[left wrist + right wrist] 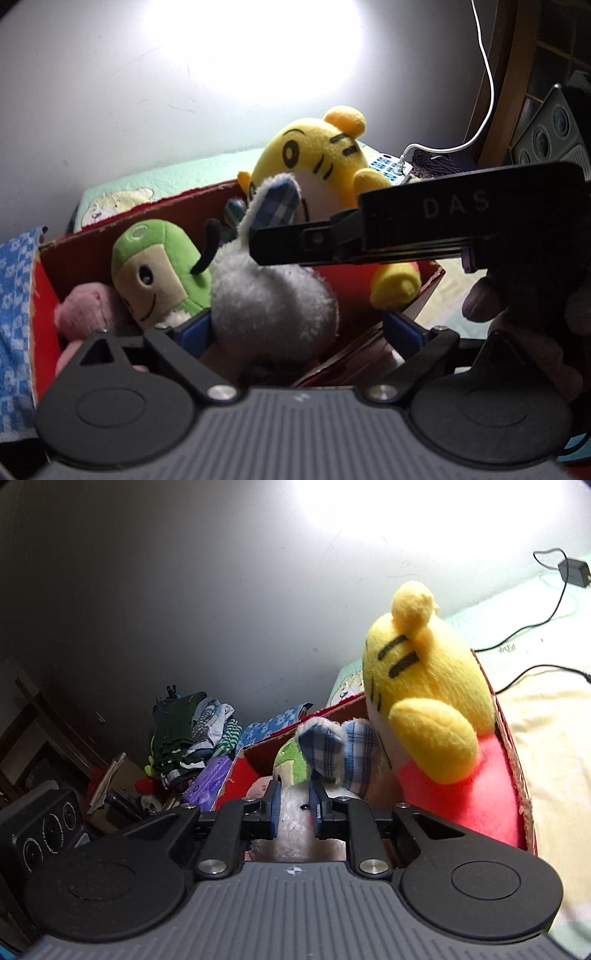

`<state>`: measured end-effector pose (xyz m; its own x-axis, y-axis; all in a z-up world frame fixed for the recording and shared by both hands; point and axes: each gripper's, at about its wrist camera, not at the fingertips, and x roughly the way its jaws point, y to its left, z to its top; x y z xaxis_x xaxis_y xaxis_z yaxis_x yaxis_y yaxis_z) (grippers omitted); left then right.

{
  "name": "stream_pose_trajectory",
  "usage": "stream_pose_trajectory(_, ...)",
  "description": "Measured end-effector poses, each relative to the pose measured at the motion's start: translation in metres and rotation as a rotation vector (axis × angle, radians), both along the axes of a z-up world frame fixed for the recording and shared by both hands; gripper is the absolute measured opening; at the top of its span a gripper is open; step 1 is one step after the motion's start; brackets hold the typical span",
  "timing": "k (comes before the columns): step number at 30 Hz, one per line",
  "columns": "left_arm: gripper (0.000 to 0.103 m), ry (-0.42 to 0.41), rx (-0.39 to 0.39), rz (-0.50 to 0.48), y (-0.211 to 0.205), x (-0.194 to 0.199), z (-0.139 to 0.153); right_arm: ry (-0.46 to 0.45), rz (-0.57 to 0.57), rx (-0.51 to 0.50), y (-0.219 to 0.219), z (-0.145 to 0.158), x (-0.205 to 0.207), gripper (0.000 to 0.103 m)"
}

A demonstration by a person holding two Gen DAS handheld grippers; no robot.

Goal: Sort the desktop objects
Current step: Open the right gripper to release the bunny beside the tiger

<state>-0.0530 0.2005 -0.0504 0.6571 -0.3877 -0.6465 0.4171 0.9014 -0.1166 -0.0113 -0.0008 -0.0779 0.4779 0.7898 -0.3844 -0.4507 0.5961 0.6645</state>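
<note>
The right gripper [295, 806] has its fingers clamped on a white plush rabbit [295, 827] with plaid-lined ears, held over the red cardboard box [517, 771]. The left gripper [297, 328] has its fingers spread apart, the rabbit's fluffy body [273, 302] between them. Beyond the rabbit, inside the box, sit a green plush [155, 266], a pink plush [86, 306] and a yellow tiger plush [317, 162].

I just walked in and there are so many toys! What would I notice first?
First, the big yellow plush tiger with black stripes, sitting tall at the right end of the red cardboard box. Next, the fluffy white plush rabbit with blue plaid ears, squeezed between the right gripper's blue pads. Beside it in the box, a smiling green plush toy leans near a pink one.
</note>
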Motion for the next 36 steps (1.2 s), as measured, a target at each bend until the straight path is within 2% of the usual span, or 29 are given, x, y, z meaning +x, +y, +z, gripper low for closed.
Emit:
stream_pose_trajectory(6,0.096,0.010,0.017,-0.031,-0.002,-0.008,-0.007,0.035,0.019,-0.025,0.002,-0.001,-0.007,0.018)
stream_pose_trajectory(12,0.095,0.055,-0.037,-0.013,0.010,-0.001,-0.010,0.033,0.030,-0.069,0.008,-0.001,-0.006,0.018)
stream_pose_trajectory(20,0.094,0.119,-0.151,0.067,0.035,0.010,0.000,-0.059,-0.012,-0.033,-0.008,0.012,-0.017,0.025)
stream_pose_trajectory(22,0.093,0.133,-0.186,0.088,0.041,0.011,0.002,-0.080,-0.034,-0.050,-0.011,0.014,-0.017,0.025)
stream_pose_trajectory(27,0.094,0.122,-0.218,0.204,0.059,0.014,0.010,-0.052,-0.073,-0.086,-0.014,0.009,-0.014,0.025)
stream_pose_trajectory(30,0.096,0.125,-0.161,0.322,0.067,0.015,0.015,-0.041,-0.101,-0.100,-0.017,0.007,-0.013,0.025)
stream_pose_trajectory(33,0.097,0.133,-0.136,0.385,0.069,0.015,0.017,-0.038,-0.121,-0.156,-0.014,0.008,-0.013,0.026)
stream_pose_trajectory(35,0.098,0.133,-0.089,0.416,0.065,0.013,0.020,-0.042,-0.140,-0.189,-0.013,0.010,-0.014,0.027)
stream_pose_trajectory(36,0.099,0.131,-0.073,0.426,0.063,0.012,0.021,-0.044,-0.146,-0.196,-0.013,0.010,-0.015,0.032)
